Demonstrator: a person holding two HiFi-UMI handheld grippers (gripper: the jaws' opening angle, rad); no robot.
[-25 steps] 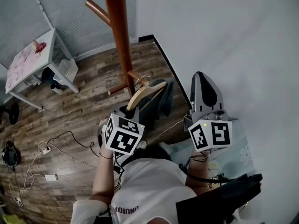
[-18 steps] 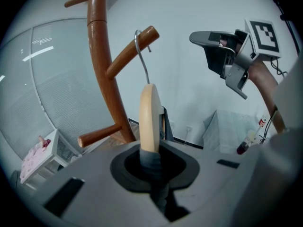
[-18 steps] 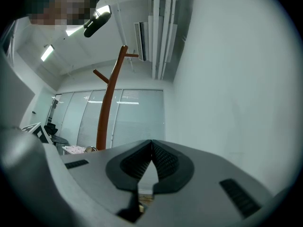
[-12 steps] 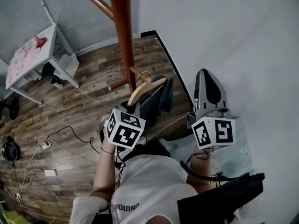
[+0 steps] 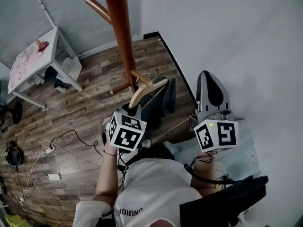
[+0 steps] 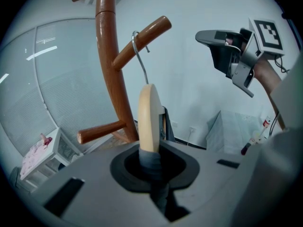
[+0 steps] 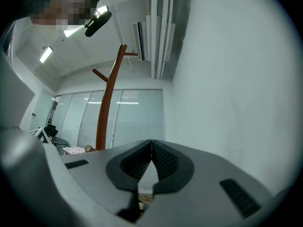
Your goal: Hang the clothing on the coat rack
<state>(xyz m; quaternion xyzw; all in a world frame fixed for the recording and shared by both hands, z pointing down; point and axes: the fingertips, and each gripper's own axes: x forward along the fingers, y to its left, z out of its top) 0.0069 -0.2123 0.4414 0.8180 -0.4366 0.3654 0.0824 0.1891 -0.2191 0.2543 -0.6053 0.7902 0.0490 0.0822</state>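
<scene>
The brown wooden coat rack point(image 5: 124, 37) rises from the wood floor just ahead of me. My left gripper point(image 5: 135, 109) is shut on a pale wooden hanger point(image 5: 147, 90) with dark grey clothing point(image 5: 158, 103) draped on it. In the left gripper view the grey cloth wraps the hanger point(image 6: 150, 117) between the jaws, and the metal hook point(image 6: 139, 56) stands up against an upward-slanting peg point(image 6: 142, 34); whether it rests on the peg I cannot tell. My right gripper point(image 5: 210, 91) hovers at the right near the white wall, shut with nothing in it point(image 7: 151, 148).
A white table point(image 5: 33, 63) stands at the back left with a small bin beside it. Cables and a power strip point(image 5: 47, 150) lie on the floor at left. The white wall point(image 5: 236, 41) fills the right side. A lower peg point(image 6: 102, 130) juts out left of the hanger.
</scene>
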